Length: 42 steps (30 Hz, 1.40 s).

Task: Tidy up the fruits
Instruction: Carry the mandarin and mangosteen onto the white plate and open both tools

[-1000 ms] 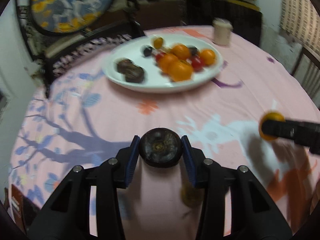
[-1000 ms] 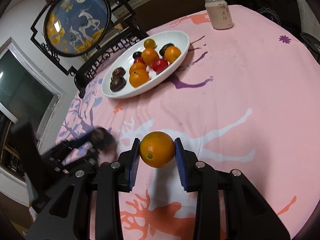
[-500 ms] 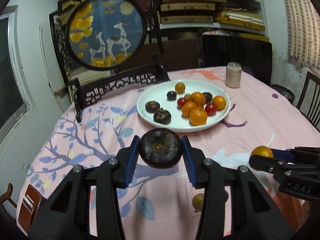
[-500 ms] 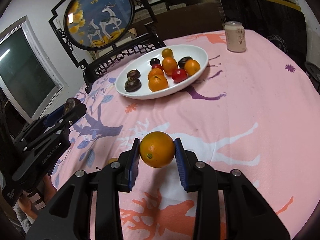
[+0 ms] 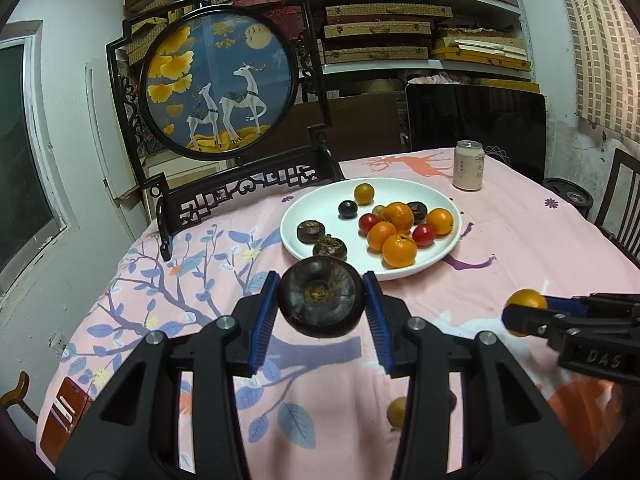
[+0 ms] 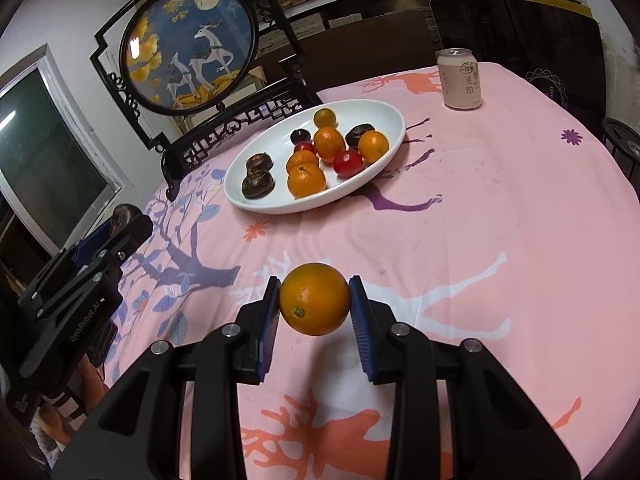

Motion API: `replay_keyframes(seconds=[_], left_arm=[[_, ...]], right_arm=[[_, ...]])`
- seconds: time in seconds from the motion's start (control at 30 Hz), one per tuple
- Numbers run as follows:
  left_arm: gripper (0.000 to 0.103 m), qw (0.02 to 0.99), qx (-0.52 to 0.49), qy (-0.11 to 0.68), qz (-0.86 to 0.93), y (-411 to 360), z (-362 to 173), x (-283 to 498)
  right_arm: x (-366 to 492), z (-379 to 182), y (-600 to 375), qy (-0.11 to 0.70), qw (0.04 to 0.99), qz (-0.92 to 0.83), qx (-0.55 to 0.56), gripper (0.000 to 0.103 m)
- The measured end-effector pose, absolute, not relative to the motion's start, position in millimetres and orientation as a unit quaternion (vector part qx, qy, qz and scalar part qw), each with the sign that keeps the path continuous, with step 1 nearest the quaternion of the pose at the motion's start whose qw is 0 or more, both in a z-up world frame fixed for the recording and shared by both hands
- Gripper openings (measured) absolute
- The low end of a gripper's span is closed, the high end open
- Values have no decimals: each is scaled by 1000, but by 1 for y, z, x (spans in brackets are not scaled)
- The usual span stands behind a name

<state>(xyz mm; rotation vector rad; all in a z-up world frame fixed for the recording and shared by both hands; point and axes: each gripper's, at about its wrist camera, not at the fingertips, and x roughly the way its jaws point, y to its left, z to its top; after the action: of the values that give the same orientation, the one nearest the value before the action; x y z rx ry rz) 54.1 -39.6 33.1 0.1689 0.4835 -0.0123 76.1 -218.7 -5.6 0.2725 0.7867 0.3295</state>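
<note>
Lifted since a second ago, the left gripper now carries its dark round fruit clear of the pink tablecloth — level with the plate's near rim.

Its blue pads clamp that fruit on both sides; the right gripper is closed on an orange above the cloth. Beyond them the white plate holds oranges, red tomatoes and dark fruits, near a drink can — one small orange fruit lies on the cloth under the left gripper.
</note>
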Motion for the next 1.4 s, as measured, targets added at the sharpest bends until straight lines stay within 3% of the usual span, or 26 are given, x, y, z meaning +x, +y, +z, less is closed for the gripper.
replay_keyframes(seconds=[0.4, 0.8, 0.87, 1.03, 1.23, 1.4], left_arm=[[43, 965, 69, 251, -1, -44, 51, 145], [44, 932, -32, 357, -45, -30, 15, 265], [55, 930, -31, 364, -45, -29, 7, 268], [68, 932, -29, 358, -43, -27, 7, 263], [68, 939, -13, 344, -24, -19, 21, 232], [68, 938, 21, 345, -25, -6, 14, 180]], right_arm=[[155, 46, -219, 351, 917, 135, 135, 35], [253, 21, -216, 379, 903, 119, 166, 35], [261, 13, -218, 384, 901, 118, 165, 36], [262, 1, -220, 399, 891, 129, 174, 45], [225, 25, -208, 381, 901, 152, 142, 45], [153, 15, -189, 388, 898, 193, 71, 45]])
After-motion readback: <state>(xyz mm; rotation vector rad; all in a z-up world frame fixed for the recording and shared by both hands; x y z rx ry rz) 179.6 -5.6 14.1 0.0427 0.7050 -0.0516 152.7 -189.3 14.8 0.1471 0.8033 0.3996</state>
